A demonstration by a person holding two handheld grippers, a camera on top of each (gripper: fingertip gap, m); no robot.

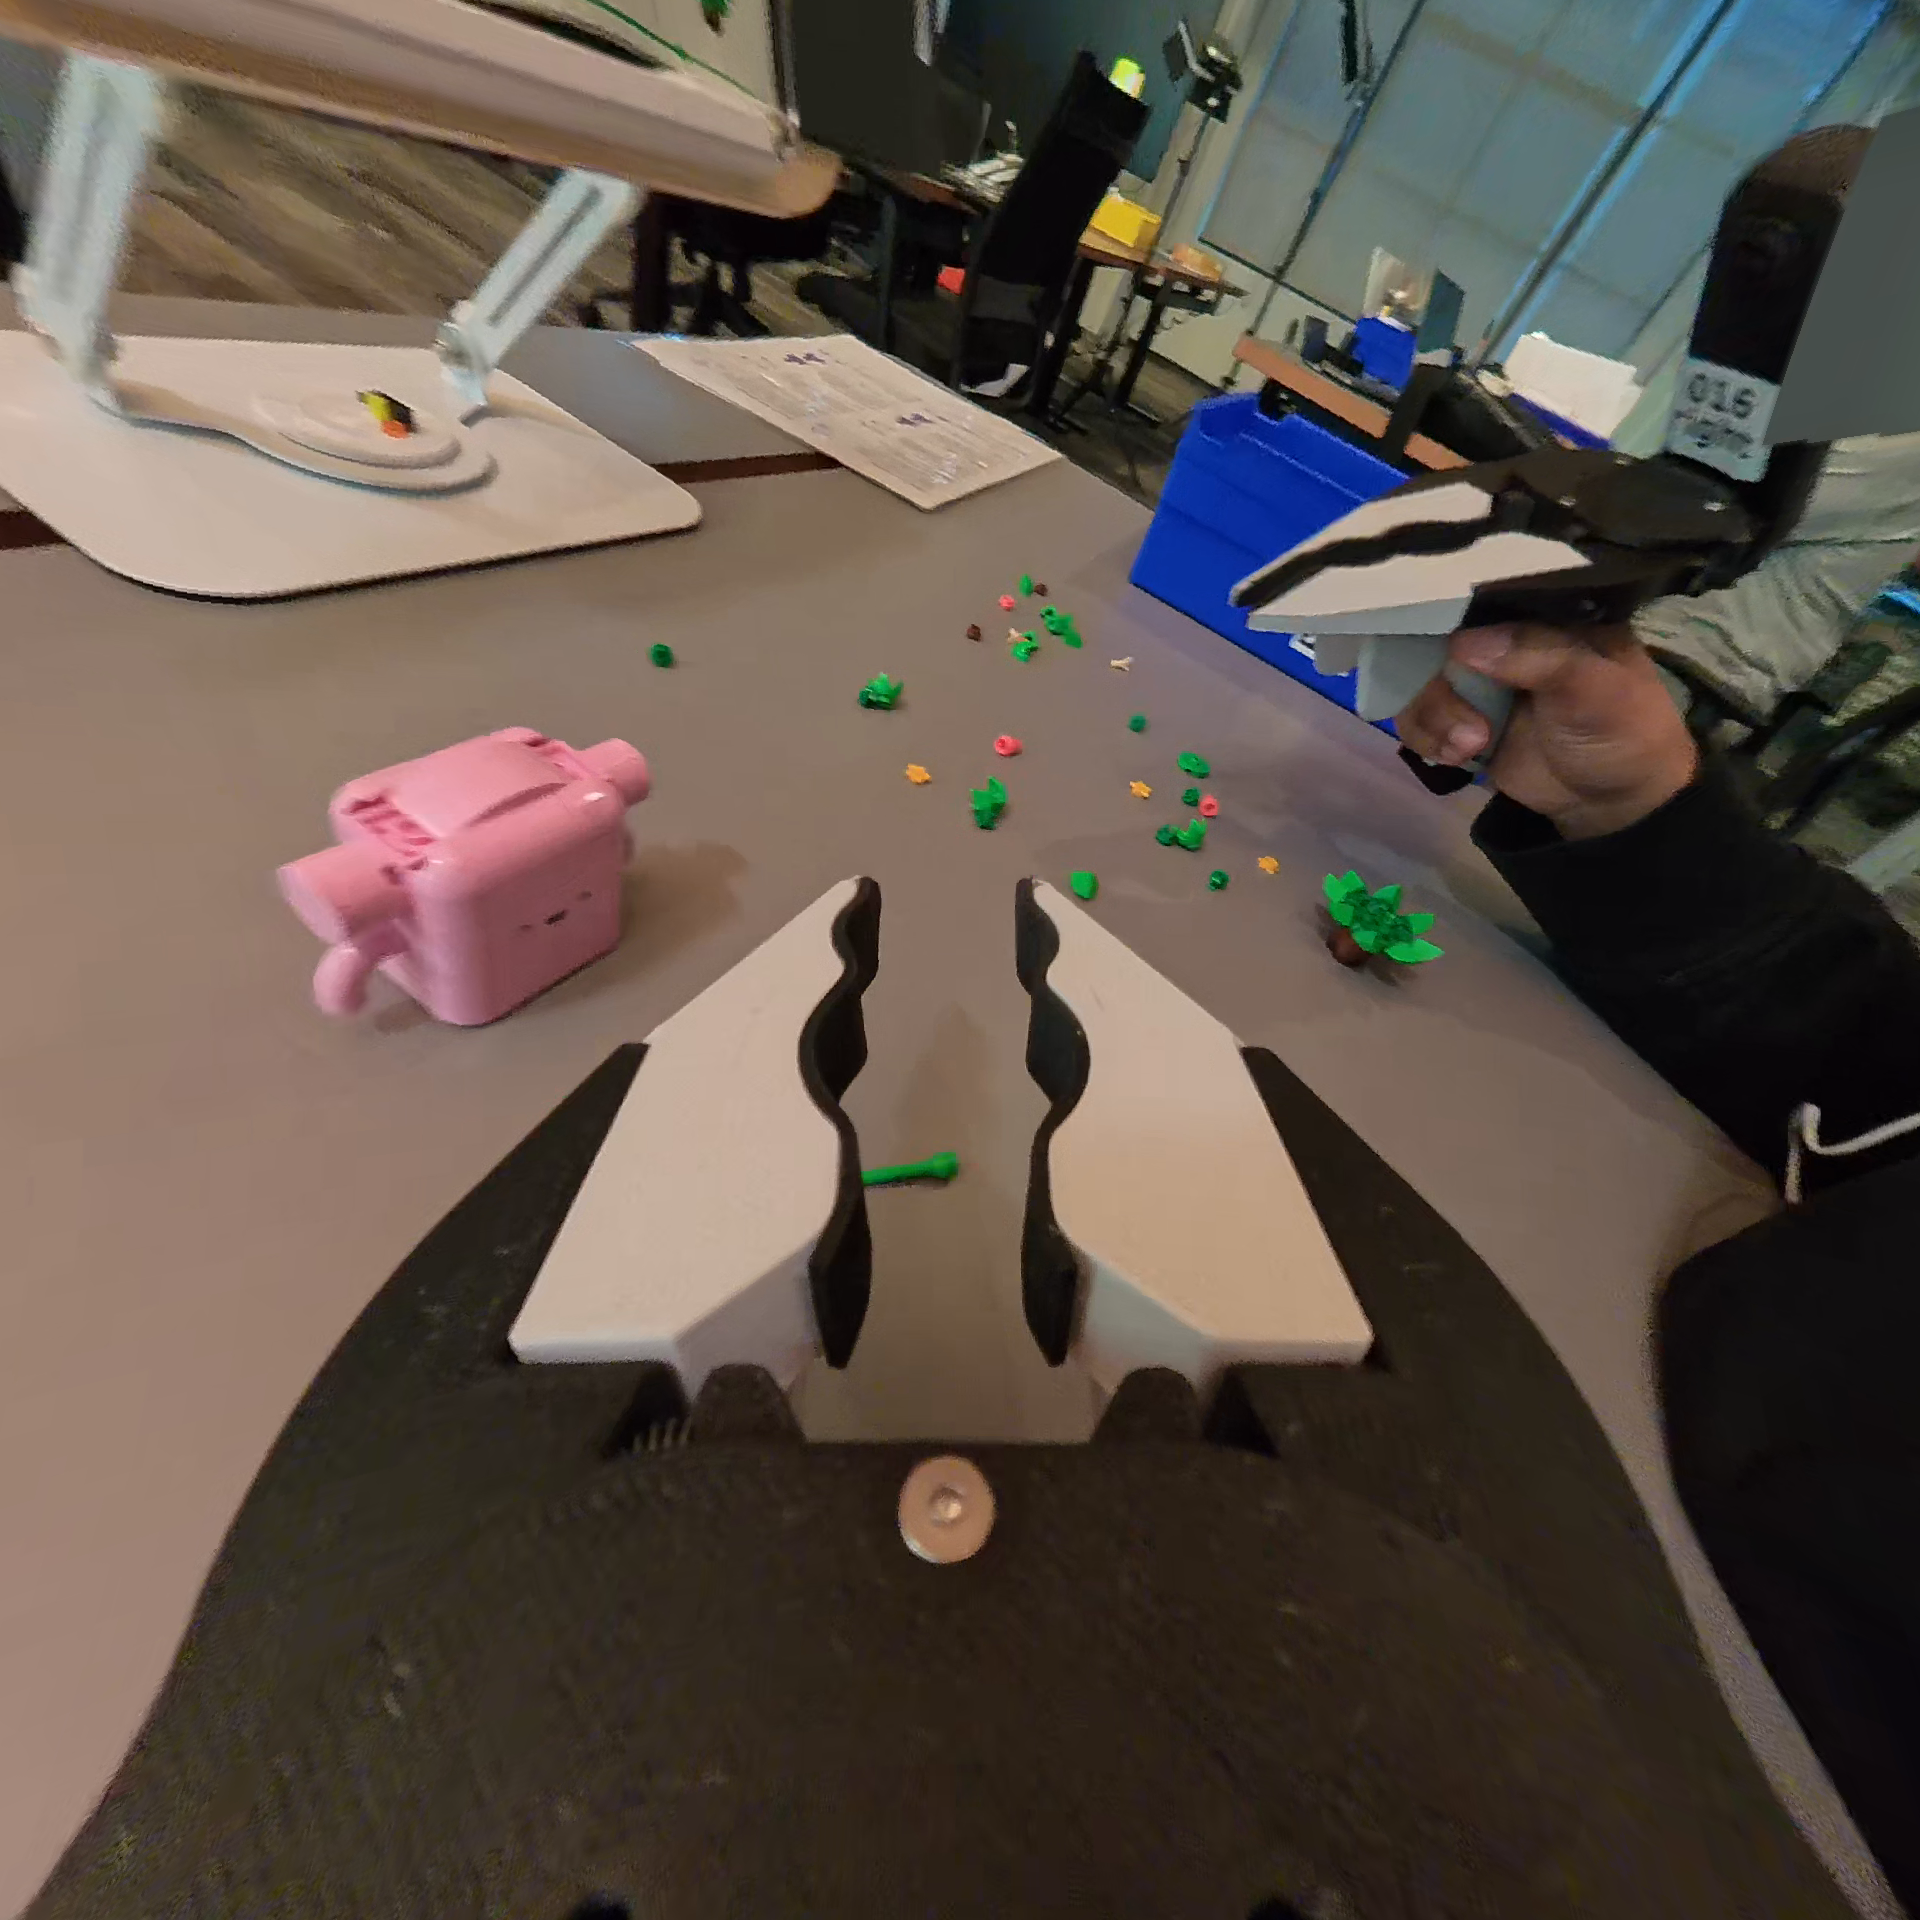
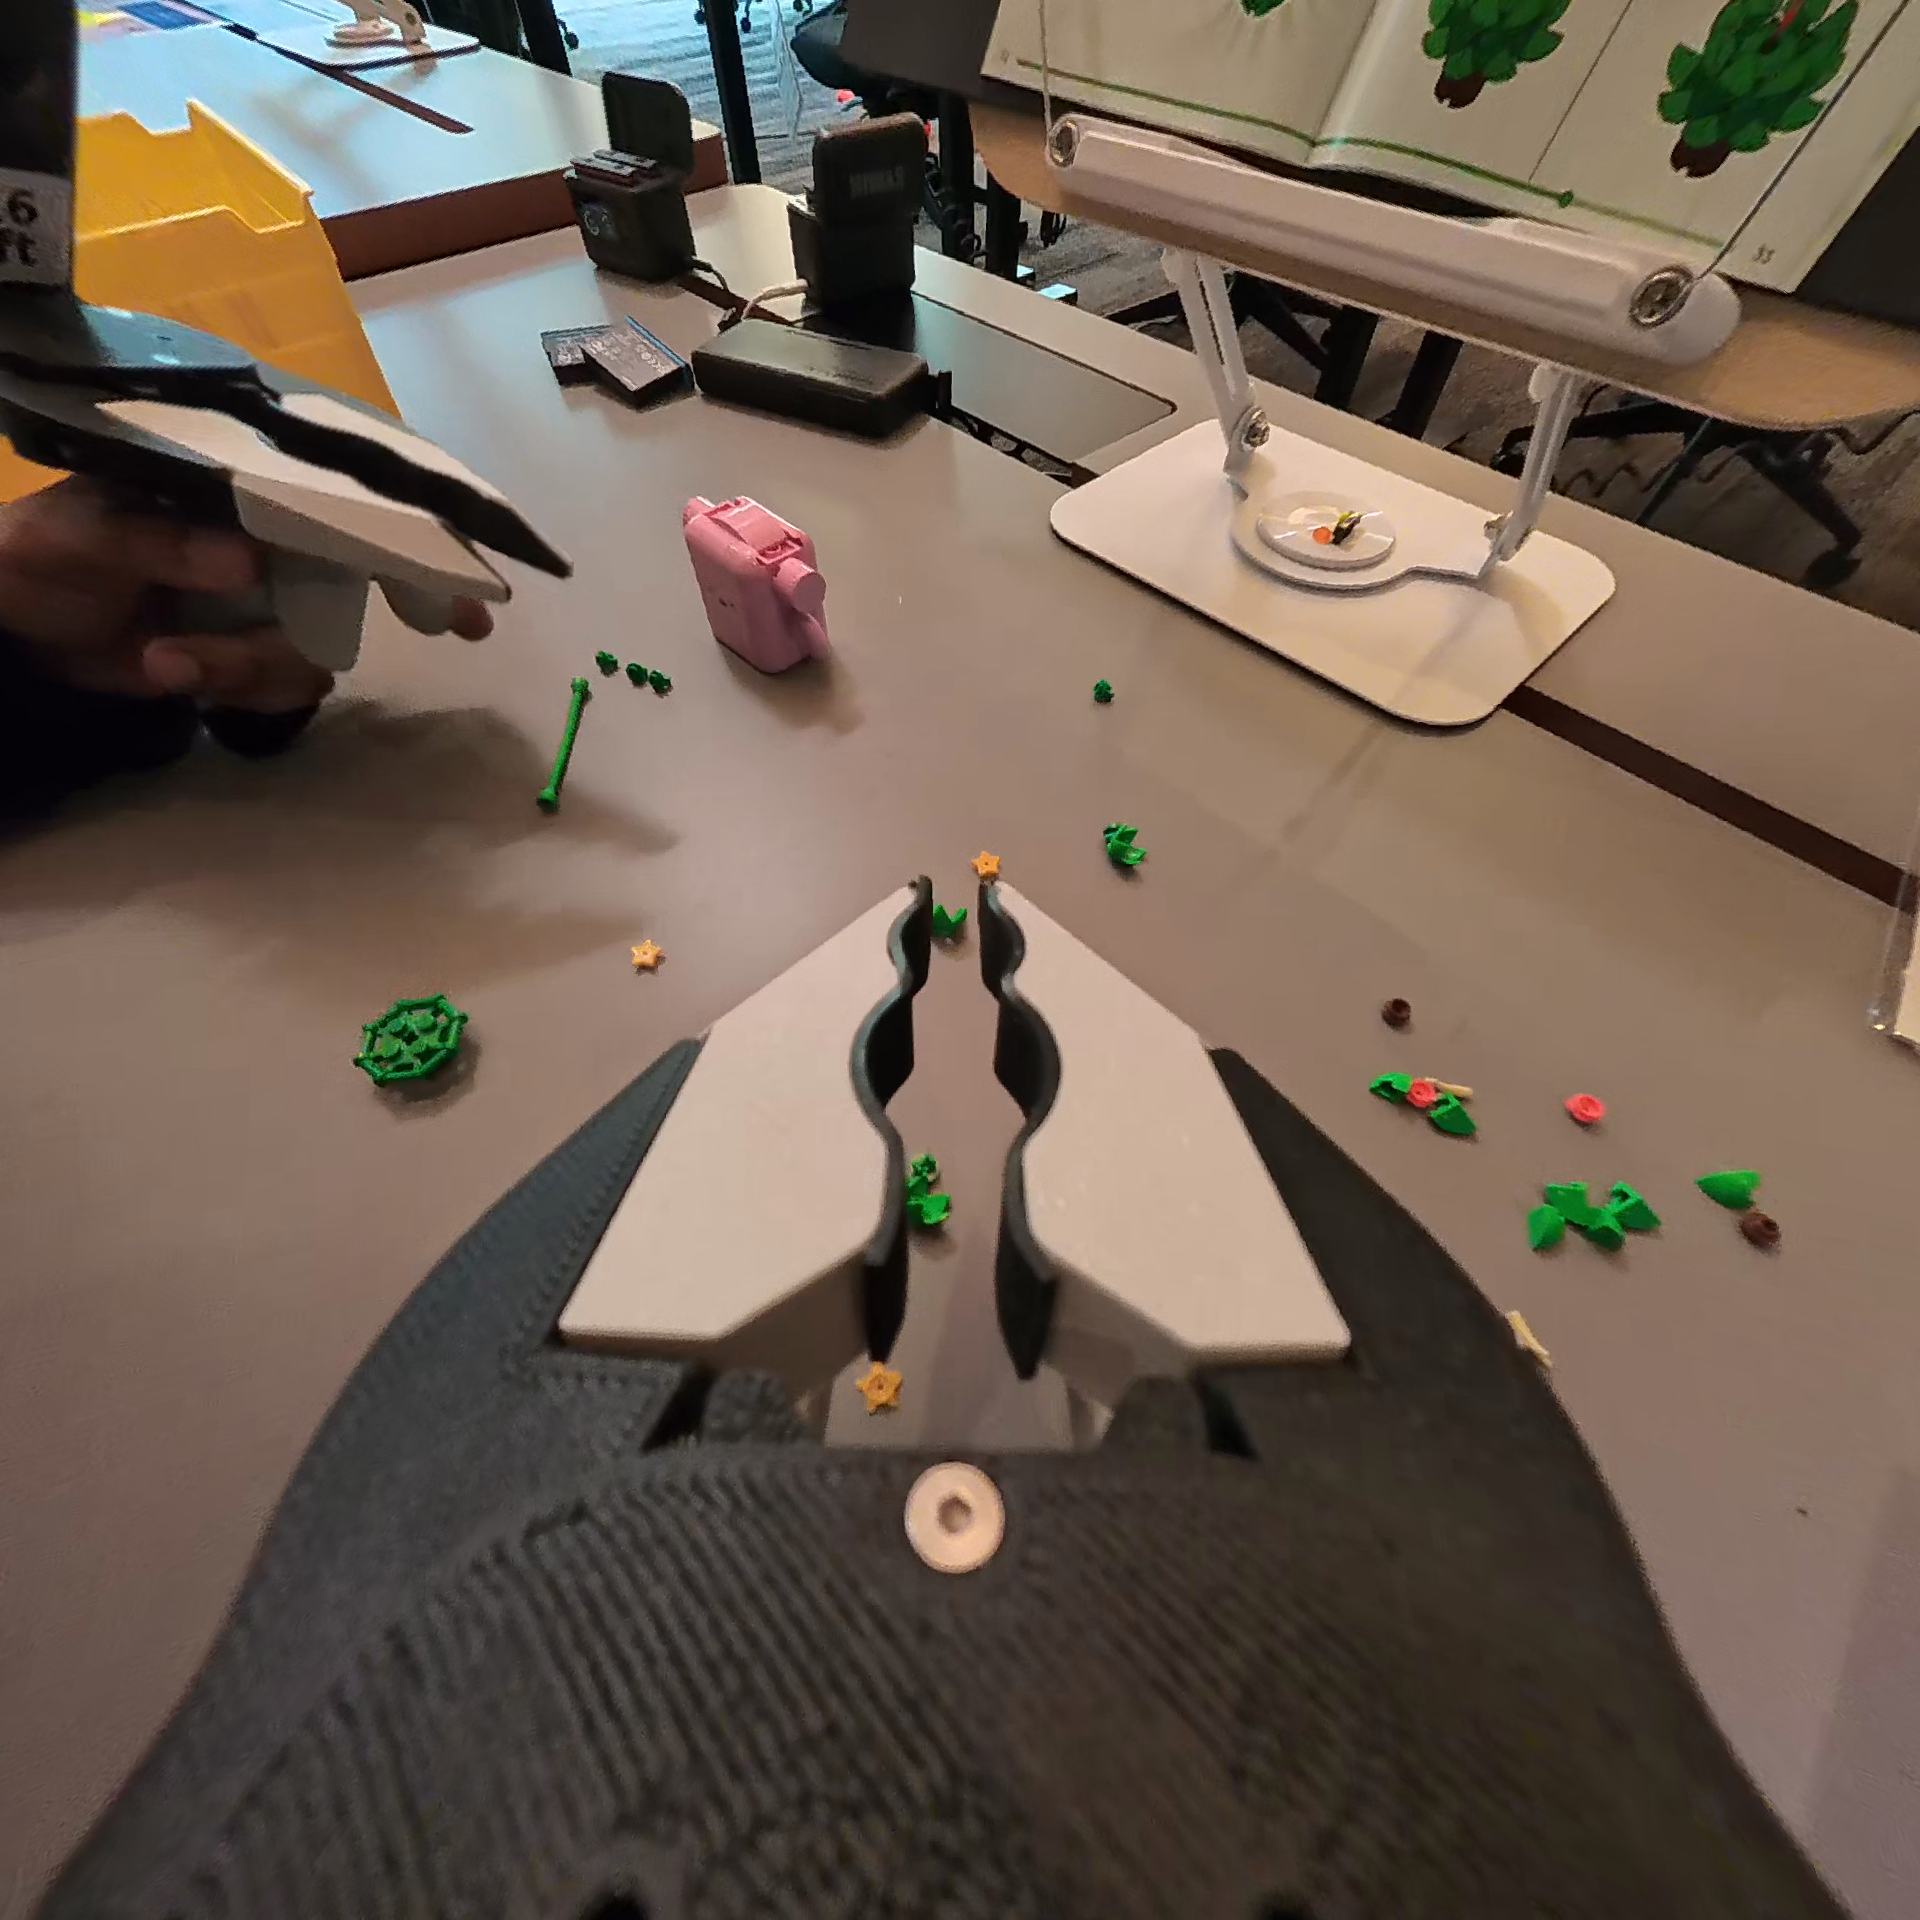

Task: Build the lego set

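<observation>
My left gripper (image 1: 948,888) is open and empty, held above the grey table (image 1: 312,1195). A thin green rod (image 1: 909,1171) lies on the table below the gap between its fingers; the rod also shows in the right wrist view (image 2: 564,743). My right gripper (image 2: 953,888) is narrowly open and empty, above small green pieces (image 2: 925,1195) and a yellow star (image 2: 881,1387). A leafy green assembly on a brown base (image 1: 1377,920) lies right of the left gripper. A round green web piece (image 2: 412,1039) lies left of the right gripper. Loose green, red, yellow and brown bits (image 1: 997,748) are scattered.
A pink box-like object (image 1: 473,873) (image 2: 758,587) sits on the table. A white book stand (image 2: 1340,582) holds the open instruction booklet (image 2: 1507,94). A blue bin (image 1: 1247,509), a yellow bin (image 2: 208,260), black boxes (image 2: 810,374) and a paper sheet (image 1: 852,416) lie around the edges. My hands' fingertips stand some 20 centimeters from each other. About 12 centimeters separates my left fingertips from the round green web piece (image 2: 412,1039).
</observation>
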